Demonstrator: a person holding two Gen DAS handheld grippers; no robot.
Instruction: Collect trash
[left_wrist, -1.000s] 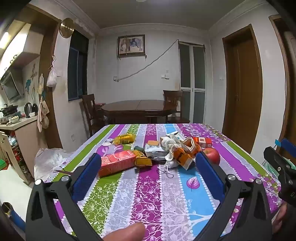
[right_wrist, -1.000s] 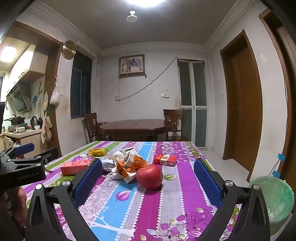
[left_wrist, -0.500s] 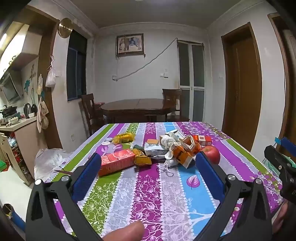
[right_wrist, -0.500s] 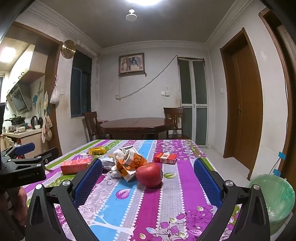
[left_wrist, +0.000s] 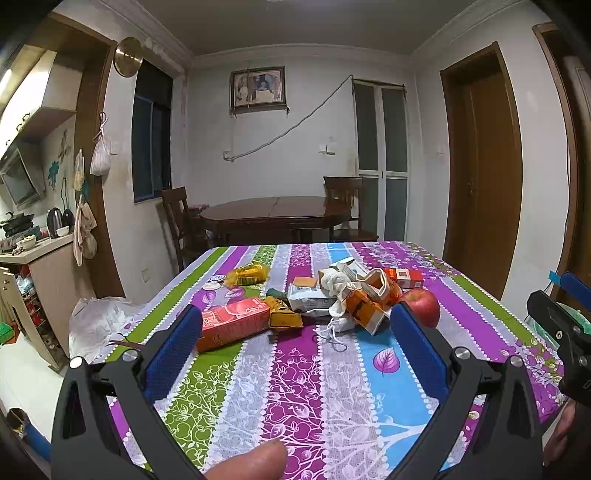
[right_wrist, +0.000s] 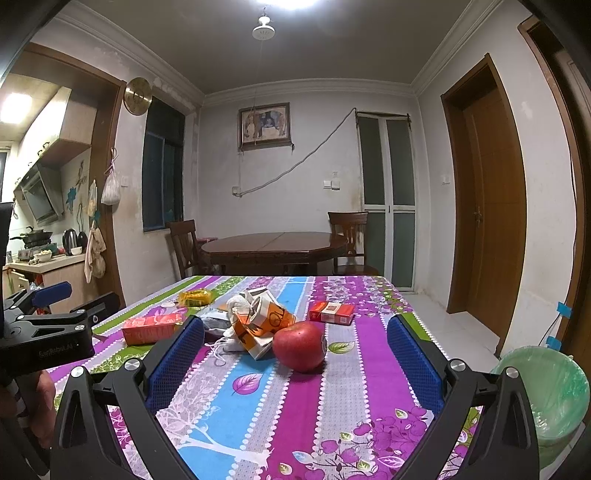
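Left wrist: left gripper (left_wrist: 295, 343) spread, empty — right gripper (right_wrist: 295, 354) likewise, facing apple (right_wrist: 300, 345).

Left gripper (left_wrist: 295, 343) and right gripper (right_wrist: 295, 350) — jaws wide, empty, level.

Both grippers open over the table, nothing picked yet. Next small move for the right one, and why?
Probably ease the right gripper forward and left to the crushed orange carton. It is open and empty, the carton is the nearest trash, and the apple touching it may not be trash. The green-lined bin waits on its right.
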